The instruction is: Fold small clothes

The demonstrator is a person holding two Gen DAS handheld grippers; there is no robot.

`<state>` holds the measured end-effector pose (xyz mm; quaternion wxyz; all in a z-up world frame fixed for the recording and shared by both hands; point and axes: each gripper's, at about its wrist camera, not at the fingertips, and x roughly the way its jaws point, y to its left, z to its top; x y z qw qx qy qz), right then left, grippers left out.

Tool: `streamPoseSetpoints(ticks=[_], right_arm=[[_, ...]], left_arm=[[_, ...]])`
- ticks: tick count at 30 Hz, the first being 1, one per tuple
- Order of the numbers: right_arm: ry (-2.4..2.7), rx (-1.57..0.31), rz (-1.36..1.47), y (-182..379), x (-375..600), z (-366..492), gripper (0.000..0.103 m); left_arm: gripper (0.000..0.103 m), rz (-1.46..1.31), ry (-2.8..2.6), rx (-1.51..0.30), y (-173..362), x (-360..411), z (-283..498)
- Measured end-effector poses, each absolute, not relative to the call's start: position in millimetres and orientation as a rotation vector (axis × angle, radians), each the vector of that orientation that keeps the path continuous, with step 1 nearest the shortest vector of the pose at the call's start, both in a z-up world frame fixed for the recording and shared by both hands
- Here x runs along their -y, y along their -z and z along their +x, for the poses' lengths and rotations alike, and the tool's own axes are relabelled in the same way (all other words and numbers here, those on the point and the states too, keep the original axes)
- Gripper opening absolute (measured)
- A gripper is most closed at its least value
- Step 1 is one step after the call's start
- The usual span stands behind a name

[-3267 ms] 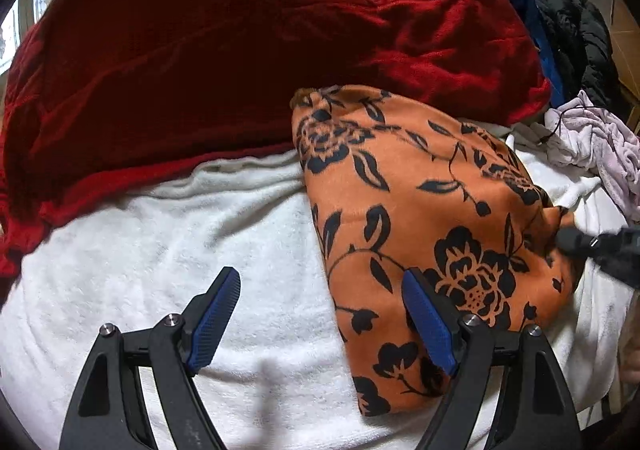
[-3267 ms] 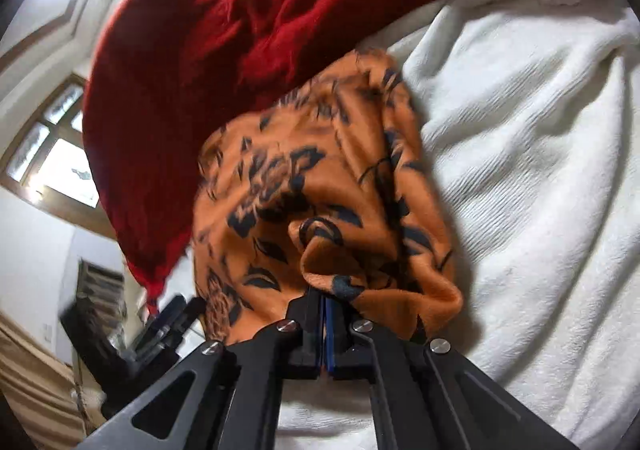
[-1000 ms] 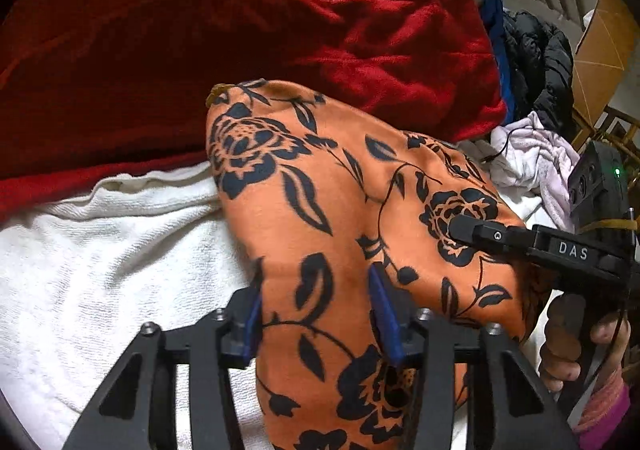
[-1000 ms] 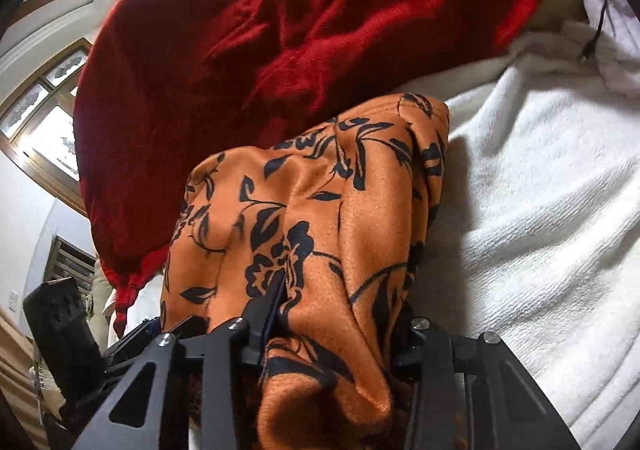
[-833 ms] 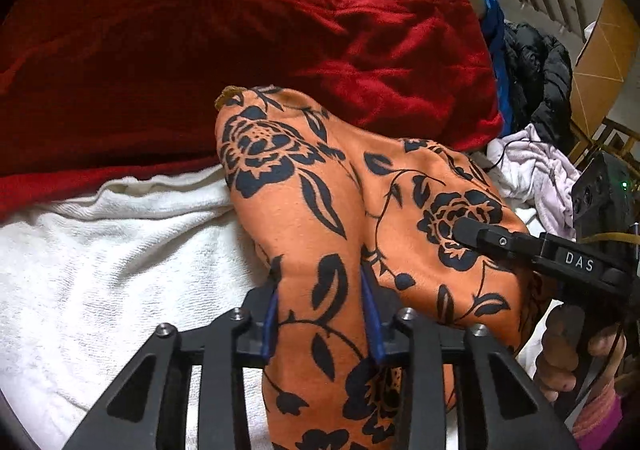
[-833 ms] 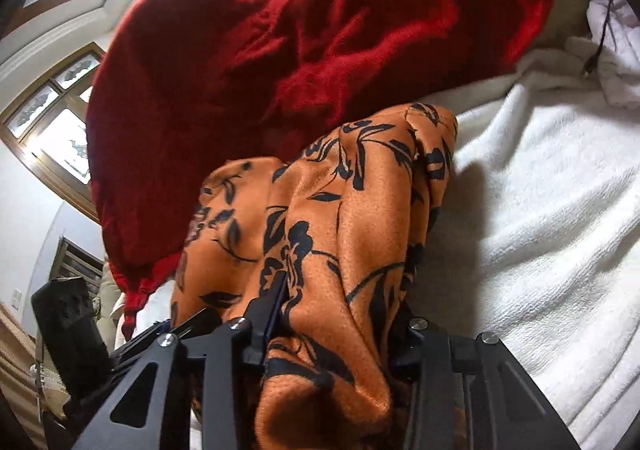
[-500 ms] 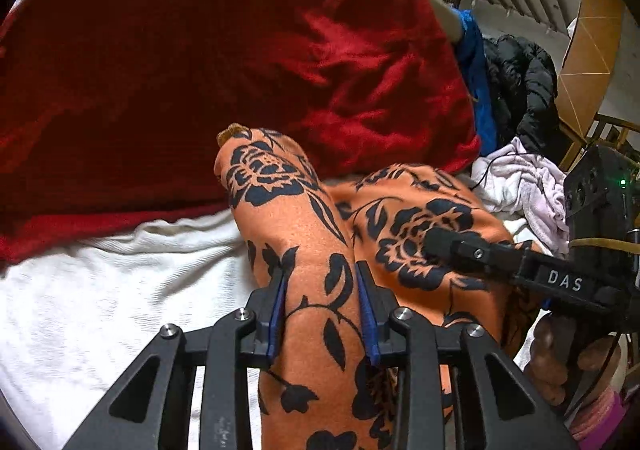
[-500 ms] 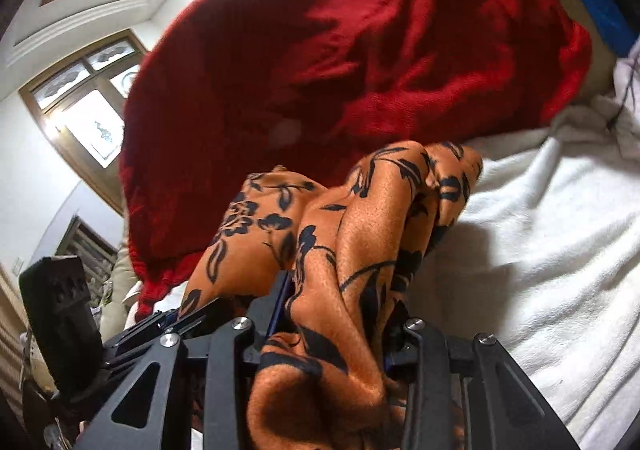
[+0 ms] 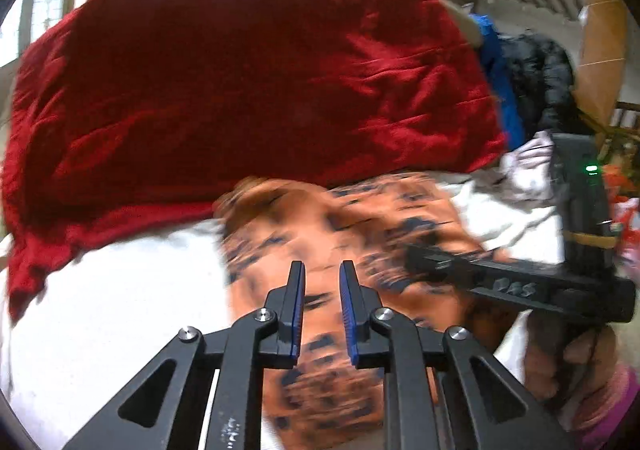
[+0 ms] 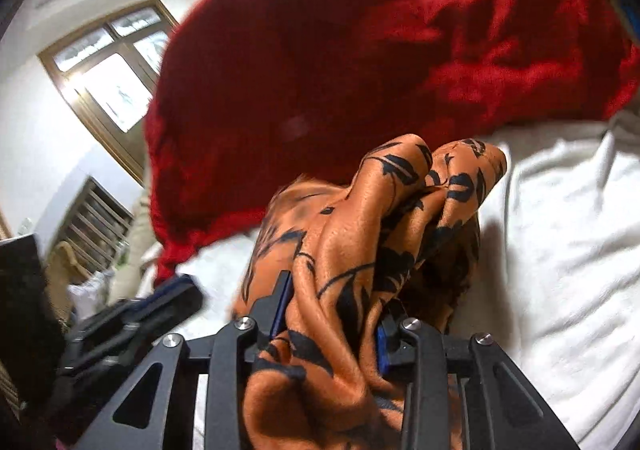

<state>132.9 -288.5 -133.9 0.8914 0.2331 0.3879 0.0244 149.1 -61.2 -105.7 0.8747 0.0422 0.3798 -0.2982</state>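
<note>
The orange garment with black flowers hangs blurred over the white towel. My left gripper stands above it, its jaws a narrow gap apart with nothing between them. My right gripper is shut on a thick bunch of the same orange garment, which fills the space between its fingers and rises in front of the lens. The right gripper also shows in the left wrist view, at the cloth's right side.
A big red blanket is heaped behind the towel. A pale pink garment, a blue cloth and a black jacket lie at the far right. A window is on the left wall.
The orange cloth has slipped out of my left gripper, whose jaws now hold nothing. Both grippers have risen, and the right one has lifted the bunched cloth higher off the towel.
</note>
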Motion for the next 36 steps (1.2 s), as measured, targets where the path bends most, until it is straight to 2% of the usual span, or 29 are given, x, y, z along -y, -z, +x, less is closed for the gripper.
streamPoseSetpoints(ticks=[1,3,4,5,8,9,10,12,13,17,18,19,20,22,23,25,36], right_arm=[[-0.023,-0.812,0.461,137,289,133,0.036],[0.001,-0.820,0.468,142,298,128,0.036],[0.008,-0.824,0.480,145,303,127,0.036],[0.017,-0.835,0.500,149,310,125,0.036],[0.023,-0.874,0.536,157,324,122,0.040],[0.033,-0.885,0.552,160,328,123,0.052],[0.033,-0.891,0.558,162,329,124,0.057],[0.039,-0.914,0.554,166,330,126,0.060],[0.051,-0.932,0.545,169,329,128,0.065],[0.022,-0.973,0.566,186,325,138,0.067],[-0.013,-0.976,0.609,190,327,138,0.067],[-0.022,-0.969,0.630,192,329,138,0.059],[-0.021,-0.953,0.630,189,330,137,0.051],[-0.023,-0.915,0.583,179,326,134,0.040],[-0.026,-0.880,0.541,169,321,132,0.039],[-0.054,-0.836,0.517,156,311,127,0.035],[-0.210,-0.596,0.503,85,260,98,0.035]], left_arm=[[0.019,0.091,0.592,-0.813,112,55,154],[0.032,0.047,0.582,-0.855,125,42,168],[0.058,0.020,0.585,-0.882,130,36,174],[0.075,-0.015,0.583,-0.916,137,30,181],[0.076,-0.180,0.576,-0.976,156,11,196],[0.076,-0.225,0.602,-1.005,163,11,200],[0.076,-0.230,0.621,-1.038,170,16,204],[0.076,-0.202,0.635,-1.106,183,29,206],[0.076,-0.194,0.652,-1.132,190,37,205],[0.076,-0.110,0.689,-1.149,199,64,195],[0.076,-0.088,0.694,-1.129,196,67,192],[0.070,-0.083,0.694,-1.120,193,68,191],[0.052,-0.083,0.694,-1.107,189,68,189],[0.041,-0.077,0.706,-1.069,178,69,186],[0.037,-0.077,0.710,-1.058,175,69,185],[0.034,-0.079,0.716,-1.036,166,67,179],[0.034,-0.107,0.674,-0.855,94,-13,139]])
